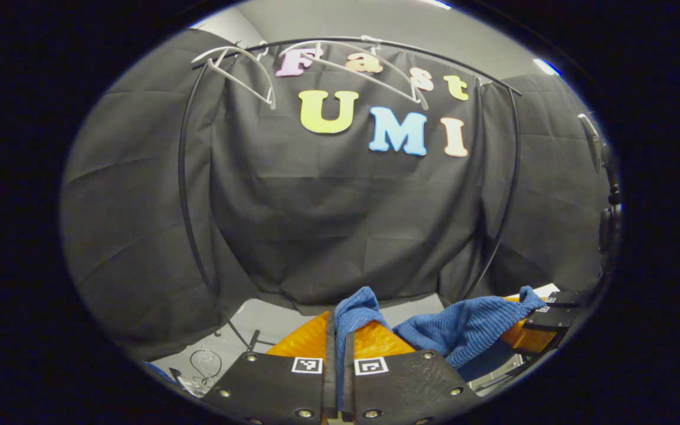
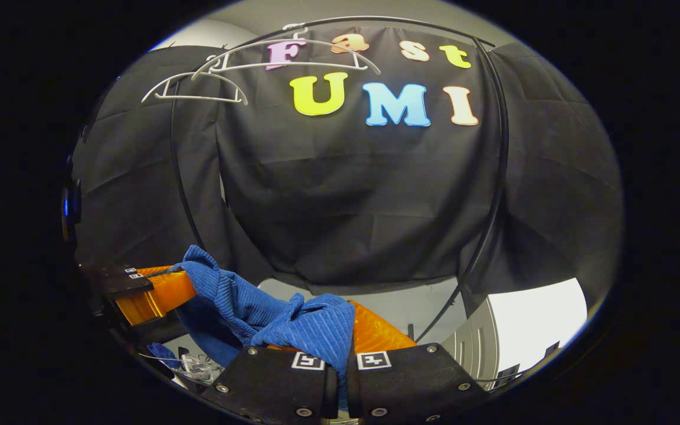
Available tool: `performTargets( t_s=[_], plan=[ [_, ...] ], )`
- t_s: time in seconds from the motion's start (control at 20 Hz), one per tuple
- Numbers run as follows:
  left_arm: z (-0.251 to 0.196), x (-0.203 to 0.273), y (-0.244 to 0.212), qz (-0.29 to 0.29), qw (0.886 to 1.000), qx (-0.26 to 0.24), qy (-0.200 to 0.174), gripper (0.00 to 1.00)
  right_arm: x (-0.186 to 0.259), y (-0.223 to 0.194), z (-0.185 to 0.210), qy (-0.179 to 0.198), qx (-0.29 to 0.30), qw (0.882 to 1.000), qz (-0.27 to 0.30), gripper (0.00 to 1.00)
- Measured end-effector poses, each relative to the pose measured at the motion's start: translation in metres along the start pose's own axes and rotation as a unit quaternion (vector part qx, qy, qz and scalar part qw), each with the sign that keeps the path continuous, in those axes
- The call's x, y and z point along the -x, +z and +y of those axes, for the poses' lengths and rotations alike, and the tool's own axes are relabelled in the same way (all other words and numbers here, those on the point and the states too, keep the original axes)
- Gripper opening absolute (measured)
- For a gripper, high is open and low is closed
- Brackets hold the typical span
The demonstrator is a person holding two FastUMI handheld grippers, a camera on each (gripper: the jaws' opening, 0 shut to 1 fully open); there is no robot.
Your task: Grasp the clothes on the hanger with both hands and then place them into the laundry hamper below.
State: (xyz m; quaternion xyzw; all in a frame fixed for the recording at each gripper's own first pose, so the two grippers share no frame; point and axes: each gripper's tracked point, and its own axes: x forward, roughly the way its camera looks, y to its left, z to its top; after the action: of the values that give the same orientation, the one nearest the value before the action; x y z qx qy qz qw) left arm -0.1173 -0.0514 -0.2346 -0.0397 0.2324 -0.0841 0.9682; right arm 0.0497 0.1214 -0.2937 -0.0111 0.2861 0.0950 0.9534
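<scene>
A blue ribbed garment [image 1: 458, 333] hangs stretched between both grippers. In the left gripper view my left gripper [image 1: 340, 330] is shut on one end of the cloth, which pokes up between its orange fingers [image 1: 375, 339]; the right gripper [image 1: 538, 321] grips the other end at the right. In the right gripper view my right gripper [image 2: 346, 336] is shut on a bunched fold of the garment [image 2: 310, 327], and the left gripper [image 2: 151, 292] holds the far end at the left. Two white hangers [image 1: 239, 68] [image 2: 293, 56] hang bare on the black rail [image 1: 375, 44].
The black rack's side posts [image 1: 185, 177] [image 2: 496, 177] curve down on either side in front of the black cloth wall. Grey floor [image 1: 269, 327] lies below, with thin wires [image 1: 204, 360] at the lower left. A white panel [image 2: 535, 324] stands at the lower right.
</scene>
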Motion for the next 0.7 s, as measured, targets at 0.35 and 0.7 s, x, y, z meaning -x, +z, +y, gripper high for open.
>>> performTargets(
  t_s=[0.35, 0.7],
  plan=[
    [0.010, -0.011, -0.085, 0.082, 0.996, -0.025, 0.016, 0.05, -0.013, -0.053, 0.003, -0.004, 0.022, 0.998, 0.056, 0.07],
    [0.011, -0.010, -0.167, 0.170, 0.985, -0.030, 0.022, 0.03, -0.022, -0.102, 0.000, -0.010, 0.044, 0.993, 0.114, 0.07]
  ],
)
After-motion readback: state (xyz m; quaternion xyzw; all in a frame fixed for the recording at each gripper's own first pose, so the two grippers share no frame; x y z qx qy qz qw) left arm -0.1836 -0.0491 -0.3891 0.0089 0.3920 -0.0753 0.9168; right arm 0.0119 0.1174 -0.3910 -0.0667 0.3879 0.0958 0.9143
